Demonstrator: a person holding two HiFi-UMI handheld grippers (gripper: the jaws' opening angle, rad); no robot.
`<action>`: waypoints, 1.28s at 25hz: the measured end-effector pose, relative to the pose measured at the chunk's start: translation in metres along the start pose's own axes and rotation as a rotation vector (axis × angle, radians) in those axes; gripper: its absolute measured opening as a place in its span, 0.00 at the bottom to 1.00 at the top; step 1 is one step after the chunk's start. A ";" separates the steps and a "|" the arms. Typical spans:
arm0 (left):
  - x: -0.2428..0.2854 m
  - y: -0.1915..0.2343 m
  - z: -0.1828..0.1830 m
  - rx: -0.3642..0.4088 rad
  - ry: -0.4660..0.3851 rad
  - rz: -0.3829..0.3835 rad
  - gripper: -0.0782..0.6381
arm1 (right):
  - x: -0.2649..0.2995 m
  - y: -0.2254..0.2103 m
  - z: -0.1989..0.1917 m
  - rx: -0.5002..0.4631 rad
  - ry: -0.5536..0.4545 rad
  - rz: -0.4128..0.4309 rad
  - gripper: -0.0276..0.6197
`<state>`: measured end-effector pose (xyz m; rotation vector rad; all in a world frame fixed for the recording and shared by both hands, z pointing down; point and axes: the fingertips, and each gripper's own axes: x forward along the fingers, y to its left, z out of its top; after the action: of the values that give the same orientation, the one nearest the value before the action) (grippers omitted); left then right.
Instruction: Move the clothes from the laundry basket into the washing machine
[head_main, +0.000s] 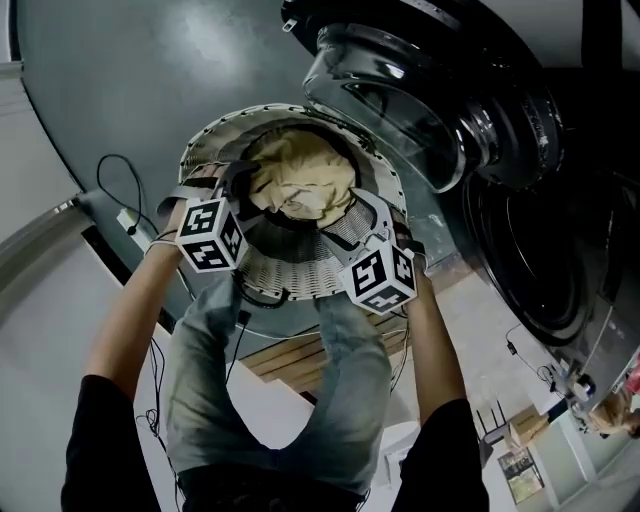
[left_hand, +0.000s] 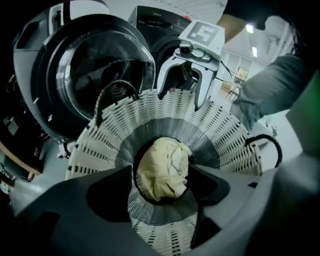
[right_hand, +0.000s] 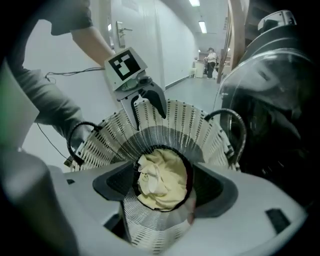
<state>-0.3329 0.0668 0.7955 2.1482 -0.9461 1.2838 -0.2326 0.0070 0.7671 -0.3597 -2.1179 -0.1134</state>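
You are holding left gripper (head_main: 237, 186) and right gripper (head_main: 346, 215) open, empty; crumpled pale-yellow cloth (left_hand: 162, 167) in white slatted plastic basket (left_hand: 175, 110) is lying at twelve o'clock of both.

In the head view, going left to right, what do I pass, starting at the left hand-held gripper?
left hand-held gripper → yellow clothes lying in the laundry basket → right hand-held gripper → washing machine drum opening
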 end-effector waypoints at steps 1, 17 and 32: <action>0.011 -0.002 -0.006 0.024 0.028 -0.014 0.60 | 0.010 0.002 -0.008 -0.020 0.024 0.010 0.62; 0.145 -0.010 -0.046 0.162 0.218 -0.149 0.65 | 0.138 0.019 -0.095 -0.186 0.308 0.126 0.62; 0.229 -0.003 -0.089 0.127 0.252 -0.158 0.80 | 0.220 0.000 -0.153 -0.149 0.419 0.076 0.72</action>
<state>-0.3068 0.0556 1.0394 2.0444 -0.5945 1.5250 -0.2199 0.0199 1.0342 -0.4605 -1.6841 -0.2782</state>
